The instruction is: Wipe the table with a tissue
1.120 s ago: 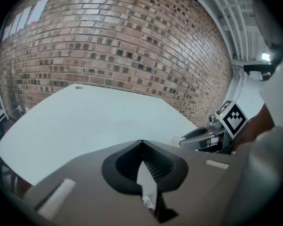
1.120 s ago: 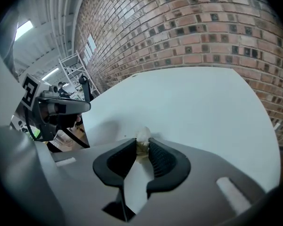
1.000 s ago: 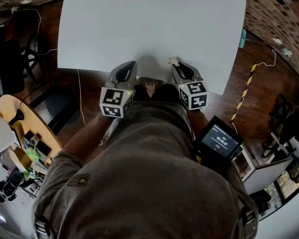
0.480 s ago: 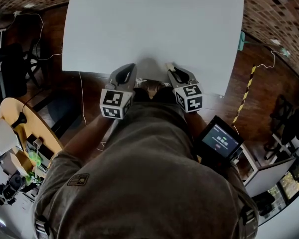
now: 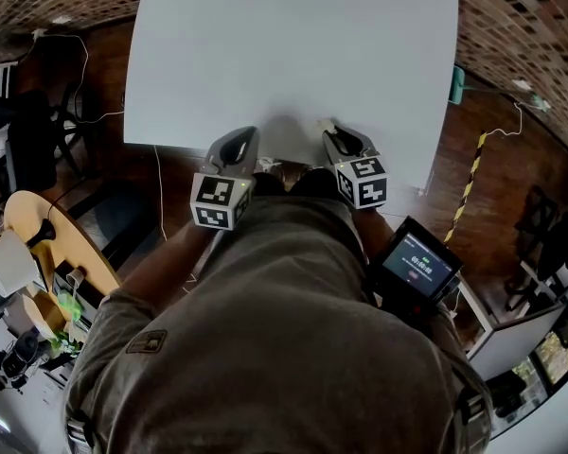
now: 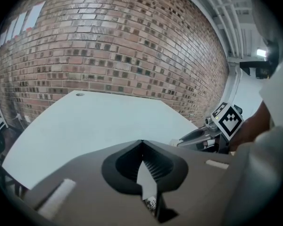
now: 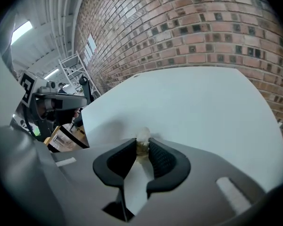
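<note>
While right gripper (image 7: 142,146) pinches tissue (image 7: 142,135), table (image 7: 198,107) edge close; broad top beyond.

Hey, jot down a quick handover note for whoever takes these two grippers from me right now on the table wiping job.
Left gripper: jaws shut on nothing, at the near edge of the white rectangular table.
Right gripper: shut on a small crumpled white tissue wad that pokes out past its tips, also at the near edge.
Done: the tissue is in hand. No stain or spill shows on the tabletop, and how much of it has been wiped can't be told.
Left: sweep the tissue over the tabletop, probably working outward from the near edge.
</note>
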Motion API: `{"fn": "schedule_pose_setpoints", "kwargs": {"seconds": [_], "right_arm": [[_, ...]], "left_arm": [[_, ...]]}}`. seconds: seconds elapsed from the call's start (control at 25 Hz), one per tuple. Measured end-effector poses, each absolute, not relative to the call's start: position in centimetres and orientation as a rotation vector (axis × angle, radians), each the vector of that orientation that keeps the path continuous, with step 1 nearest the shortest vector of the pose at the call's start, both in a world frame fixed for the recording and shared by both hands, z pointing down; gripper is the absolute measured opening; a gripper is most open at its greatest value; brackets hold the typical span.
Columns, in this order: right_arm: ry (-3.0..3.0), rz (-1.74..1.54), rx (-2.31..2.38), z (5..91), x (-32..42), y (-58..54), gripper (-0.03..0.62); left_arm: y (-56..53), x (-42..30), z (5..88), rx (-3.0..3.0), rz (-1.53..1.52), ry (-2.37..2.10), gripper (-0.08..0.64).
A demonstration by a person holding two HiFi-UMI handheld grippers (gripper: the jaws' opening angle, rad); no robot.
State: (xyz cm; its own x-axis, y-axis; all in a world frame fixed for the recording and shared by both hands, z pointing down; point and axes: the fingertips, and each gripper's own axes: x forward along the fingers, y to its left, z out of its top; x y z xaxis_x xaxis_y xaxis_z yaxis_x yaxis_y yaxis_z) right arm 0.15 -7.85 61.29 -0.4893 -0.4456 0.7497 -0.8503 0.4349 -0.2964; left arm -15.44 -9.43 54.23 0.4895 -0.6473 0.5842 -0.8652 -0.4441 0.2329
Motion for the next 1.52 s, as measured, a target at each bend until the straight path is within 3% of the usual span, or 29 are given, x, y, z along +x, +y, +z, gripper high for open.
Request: {"fn": "schedule_pose_setpoints", "kwargs": {"seconds": [0.36,1.0,1.52], "right_arm": [[-2.106,0.887,1.102,61.3,0.1,-9.2,0.092],[-2.160,0.892,0.960,61.4,-6.2,-6.2,0.092],[-2.061,0.926,1.190,61.2,2.1,-6.6,0.092]], "left_arm": [[-9.4,-16.7,54.5,2.201,0.561,-1.275,0.002],[-8.1,-19.7,54.5,2.189,0.547,-1.301,0.002],[-8.3,-14.7,54.0,2.274,0.583,-1.185,0.002]]}}
